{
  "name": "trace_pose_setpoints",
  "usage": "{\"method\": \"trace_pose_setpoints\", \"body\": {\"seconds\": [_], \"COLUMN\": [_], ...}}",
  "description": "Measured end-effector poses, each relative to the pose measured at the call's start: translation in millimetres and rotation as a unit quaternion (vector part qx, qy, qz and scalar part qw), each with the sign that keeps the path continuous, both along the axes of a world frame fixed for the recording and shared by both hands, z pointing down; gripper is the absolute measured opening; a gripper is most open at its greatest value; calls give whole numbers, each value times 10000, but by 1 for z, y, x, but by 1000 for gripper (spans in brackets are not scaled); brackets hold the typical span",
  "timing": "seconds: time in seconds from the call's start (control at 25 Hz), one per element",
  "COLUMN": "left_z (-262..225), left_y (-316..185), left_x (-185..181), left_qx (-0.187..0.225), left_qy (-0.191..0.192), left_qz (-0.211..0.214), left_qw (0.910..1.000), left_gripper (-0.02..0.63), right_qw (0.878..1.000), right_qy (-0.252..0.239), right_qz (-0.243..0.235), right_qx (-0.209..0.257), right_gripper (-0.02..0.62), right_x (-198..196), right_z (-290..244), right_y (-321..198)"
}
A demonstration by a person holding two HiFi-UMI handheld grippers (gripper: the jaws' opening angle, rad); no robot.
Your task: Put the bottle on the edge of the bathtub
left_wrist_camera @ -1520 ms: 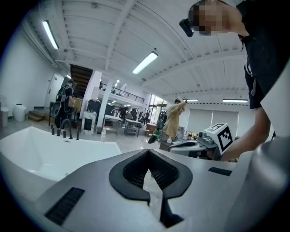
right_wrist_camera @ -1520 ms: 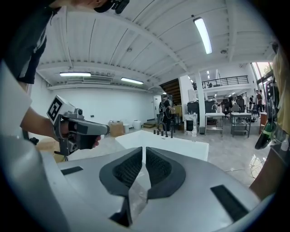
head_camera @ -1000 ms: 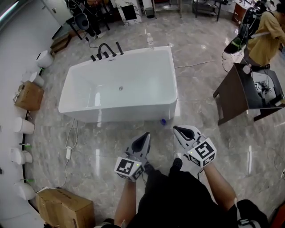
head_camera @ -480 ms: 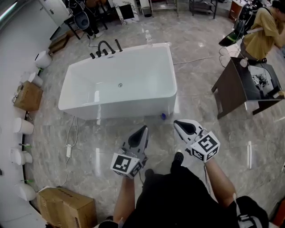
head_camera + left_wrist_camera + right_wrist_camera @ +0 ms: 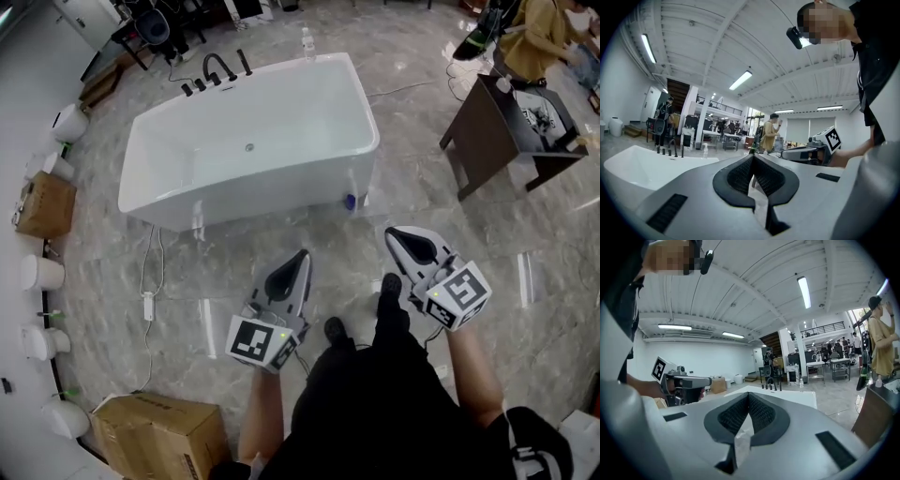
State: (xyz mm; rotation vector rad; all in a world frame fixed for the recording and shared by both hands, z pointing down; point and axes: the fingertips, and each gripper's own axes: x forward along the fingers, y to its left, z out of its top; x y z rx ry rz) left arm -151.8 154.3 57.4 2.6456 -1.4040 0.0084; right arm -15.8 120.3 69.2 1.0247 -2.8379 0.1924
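Low in the frame's centre, side by side: left gripper [image 5: 300,255] and right gripper [image 5: 394,232], each with jaws pressed together on nothing. Pointing up-frame toward the white bathtub [image 5: 262,202], well short of it. Held out on bare forearms from the lower edge, marker cubes turned upward. Far off at top centre, just past the bathtub's far right corner: bottle [image 5: 307,39], small, clear, upright. Cannot tell whether standing on the rim or on the floor behind.
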Motion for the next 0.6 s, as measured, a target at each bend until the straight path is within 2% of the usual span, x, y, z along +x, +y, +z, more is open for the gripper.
{"method": "trace_pose_setpoints", "body": {"seconds": [0.24, 0.6], "left_z": [12, 3], "left_y": [31, 40], "left_x": [-10, -11], "left_qx": [7, 73], "left_qy": [-59, -36], "left_qz": [429, 481], "left_qw": [9991, 9988], "left_gripper": [11, 11], "right_qw": [9997, 9998], "right_qy": [57, -54], "right_qz": [228, 191], "right_qx": [24, 79], "right_gripper": [12, 12], "right_x": [-18, -33], "right_z": [8, -2], "right_y": [47, 71]}}
